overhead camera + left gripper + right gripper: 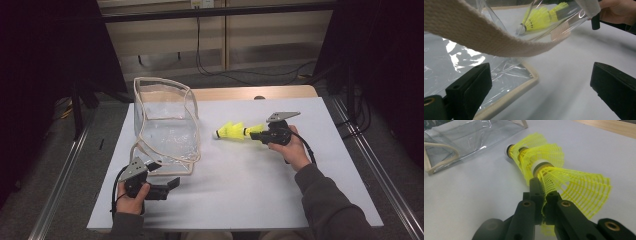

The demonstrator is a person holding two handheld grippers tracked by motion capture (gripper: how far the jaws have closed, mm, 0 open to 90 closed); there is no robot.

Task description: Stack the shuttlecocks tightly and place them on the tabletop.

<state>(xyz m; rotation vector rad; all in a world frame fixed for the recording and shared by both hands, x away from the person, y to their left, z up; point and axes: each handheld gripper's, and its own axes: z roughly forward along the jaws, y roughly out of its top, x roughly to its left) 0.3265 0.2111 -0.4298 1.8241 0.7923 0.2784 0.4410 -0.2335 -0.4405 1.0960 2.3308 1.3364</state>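
A nested stack of yellow plastic shuttlecocks [231, 131] hangs just above the white table top, white cork end pointing left toward the bag. My right gripper [258, 135] is shut on the mesh skirt of the rearmost shuttlecock [574, 185]; the jaws pinch its edge at my right gripper [543, 195]. A clear plastic bag [165, 117] with beige trim stands upright at the left. My left gripper [163, 174] is open at the bag's front bottom corner. In the left gripper view, my left gripper [539, 87] has the trimmed corner [524, 82] lying between its jaws, untouched, under a beige strap [486, 40].
The white table top [250, 190] has free room at the front and right. A wooden edge [250, 92] runs along the back. Metal rails [60, 175] flank the table. Cables lie on the floor behind. The hand holding the right gripper [617, 10] is visible beyond the bag.
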